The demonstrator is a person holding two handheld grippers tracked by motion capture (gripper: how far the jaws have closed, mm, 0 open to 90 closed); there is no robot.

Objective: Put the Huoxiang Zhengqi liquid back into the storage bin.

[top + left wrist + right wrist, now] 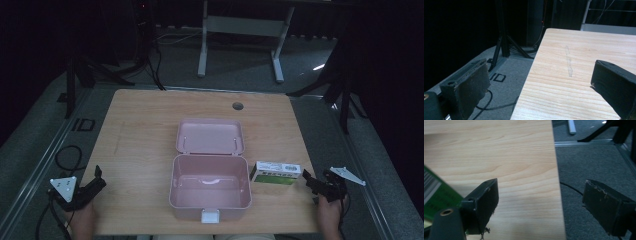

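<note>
Nothing is packed yet, we judge: the pink storage box (210,187) sits lid-open and empty at the table's (140,130) near edge, the green-and-white carton (276,172) just beside its right wall. Our left gripper (95,184) and right gripper (308,181) hover with jaws apart at the near corners, bare wood around them.

An open pink box (210,187) sits at the middle of the tabletop (140,125) (lid laid back flat). A green-and-white carton (275,173) lies just beside its right wall. The right hand-held gripper (309,181) is near the carton, jaws apart; the left hand-held gripper (95,181) rests at the tabletop's left edge.
</note>
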